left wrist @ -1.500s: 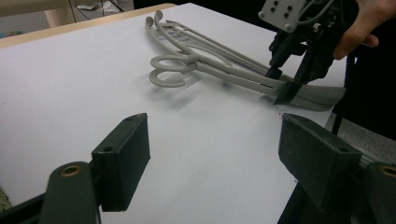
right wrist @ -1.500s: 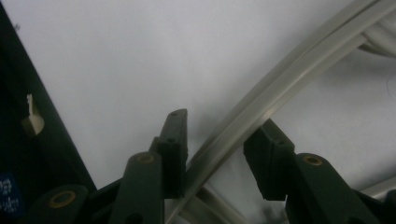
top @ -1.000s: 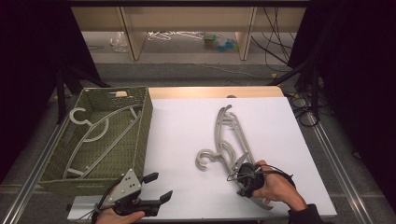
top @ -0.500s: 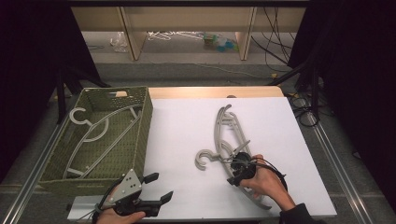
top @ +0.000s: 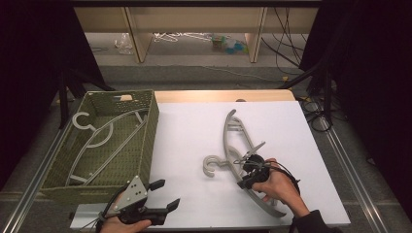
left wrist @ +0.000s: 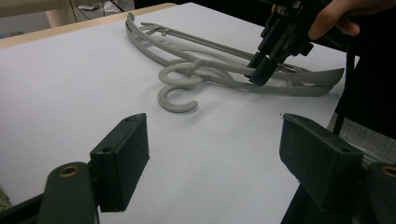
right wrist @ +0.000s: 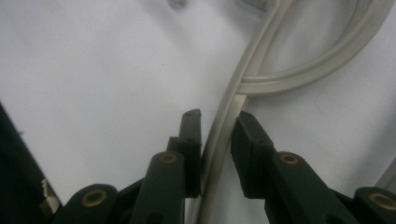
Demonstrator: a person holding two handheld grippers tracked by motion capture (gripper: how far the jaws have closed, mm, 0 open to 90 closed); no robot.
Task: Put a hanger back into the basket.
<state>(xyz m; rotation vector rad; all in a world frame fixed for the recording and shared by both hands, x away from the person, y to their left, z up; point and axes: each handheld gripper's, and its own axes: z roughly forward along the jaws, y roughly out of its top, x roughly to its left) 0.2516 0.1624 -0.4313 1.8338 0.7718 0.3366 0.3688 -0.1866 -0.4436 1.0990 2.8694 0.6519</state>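
The step in hand looks like grasping: the right gripper (top: 251,171) has just been closing its jaws around the arm of a grey plastic hanger (top: 233,141), which lies with a second one on the white table (top: 189,131). One pad touches the arm already; on the other side a small gap remains. Next it should clamp fully, then lift toward the green woven basket (top: 151,127), I think. The left gripper (left wrist: 224,163) hovers with jaws apart, empty. I read no writing anywhere.
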